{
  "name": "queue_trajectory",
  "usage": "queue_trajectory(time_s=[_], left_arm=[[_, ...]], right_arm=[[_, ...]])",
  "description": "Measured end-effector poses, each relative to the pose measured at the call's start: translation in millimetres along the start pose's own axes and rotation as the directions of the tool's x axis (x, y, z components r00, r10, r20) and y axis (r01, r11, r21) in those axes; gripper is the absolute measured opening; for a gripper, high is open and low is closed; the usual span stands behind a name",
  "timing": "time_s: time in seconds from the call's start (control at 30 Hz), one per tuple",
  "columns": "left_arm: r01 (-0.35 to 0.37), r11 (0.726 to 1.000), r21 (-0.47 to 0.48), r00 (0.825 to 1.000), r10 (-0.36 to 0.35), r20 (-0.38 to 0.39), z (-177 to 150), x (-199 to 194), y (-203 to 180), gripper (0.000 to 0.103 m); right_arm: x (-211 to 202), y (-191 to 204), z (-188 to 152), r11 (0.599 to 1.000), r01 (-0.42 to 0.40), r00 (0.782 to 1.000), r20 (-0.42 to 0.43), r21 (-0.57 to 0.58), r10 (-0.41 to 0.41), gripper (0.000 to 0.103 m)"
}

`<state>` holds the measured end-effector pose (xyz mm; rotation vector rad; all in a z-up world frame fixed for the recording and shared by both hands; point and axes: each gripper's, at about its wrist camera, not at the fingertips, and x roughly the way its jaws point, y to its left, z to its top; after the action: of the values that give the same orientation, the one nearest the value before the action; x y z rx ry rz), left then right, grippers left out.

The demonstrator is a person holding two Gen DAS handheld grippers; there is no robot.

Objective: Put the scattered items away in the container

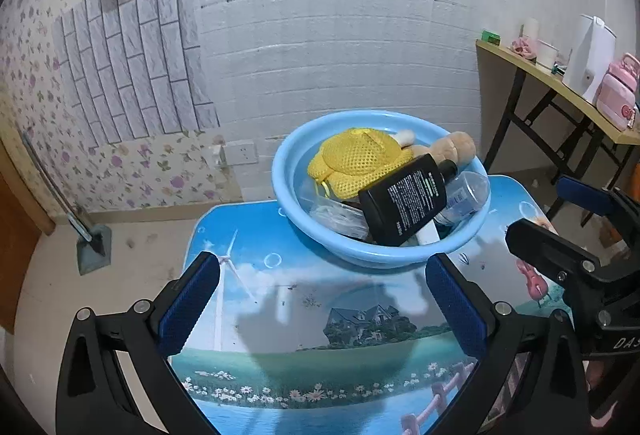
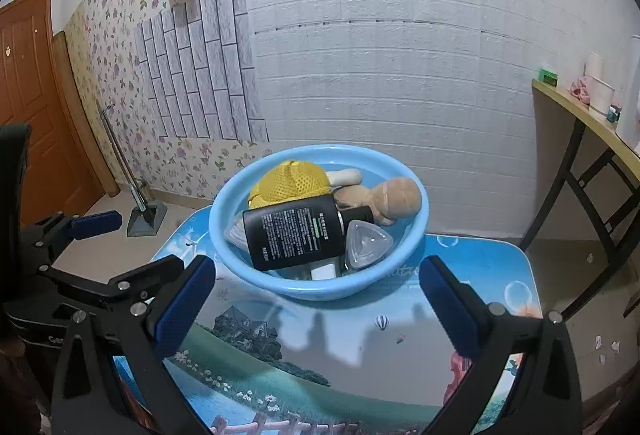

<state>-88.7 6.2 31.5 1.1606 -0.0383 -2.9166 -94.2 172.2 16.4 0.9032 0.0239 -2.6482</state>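
Observation:
A light blue basin [image 1: 304, 235] [image 2: 280, 285] stands at the far side of a small printed table [image 1: 320, 335] [image 2: 360, 355]. In it lie a black bottle [image 1: 404, 199] [image 2: 296, 235], a yellow mesh item [image 1: 360, 157] [image 2: 288, 181], a tan plush toy [image 1: 452, 147] [image 2: 392, 197], a clear plastic bottle [image 1: 468, 195] and a clear triangular lid [image 2: 366, 243]. My left gripper [image 1: 322, 299] is open and empty above the table, short of the basin. My right gripper [image 2: 316, 299] is open and empty too; it also shows at the right edge of the left wrist view [image 1: 560, 231].
A wooden side table [image 1: 560, 91] [image 2: 580, 115] with cups and a pink box stands to the right. A dustpan with a long handle [image 1: 92, 247] [image 2: 146, 217] leans on the flowered wall at left. A brown door [image 2: 32, 95] is further left.

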Motion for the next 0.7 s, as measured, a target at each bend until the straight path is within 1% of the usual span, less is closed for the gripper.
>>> queue_trajectory(time_s=[0.07, 0.27, 0.53, 0.63, 0.7], left_arm=[[-0.008, 1.0, 0.006, 1.0, 0.008, 0.0, 0, 0, -1, 0.103], [0.004, 1.0, -0.002, 1.0, -0.004, -0.021, -1, 4, -1, 0.103], [-0.037, 0.999, 0.026, 0.999, 0.038, -0.013, -2, 5, -9, 0.103], [-0.058, 0.998, 0.039, 0.998, 0.058, 0.004, -3, 2, -13, 0.103], [-0.055, 0.998, 0.035, 0.998, 0.055, 0.005, -3, 0, -13, 0.103]], right_arm=[[0, -1, -1, 1.0, -0.004, 1.0, -0.003, 0.006, 0.004, 0.103], [4, -4, -5, 1.0, -0.011, 1.0, -0.028, 0.025, 0.012, 0.103], [4, -6, -7, 1.0, -0.007, 0.999, -0.031, 0.023, 0.007, 0.103], [3, -9, -9, 1.0, -0.01, 0.999, -0.034, 0.03, 0.011, 0.103], [3, -10, -10, 0.999, -0.012, 0.999, -0.035, 0.034, 0.013, 0.103]])
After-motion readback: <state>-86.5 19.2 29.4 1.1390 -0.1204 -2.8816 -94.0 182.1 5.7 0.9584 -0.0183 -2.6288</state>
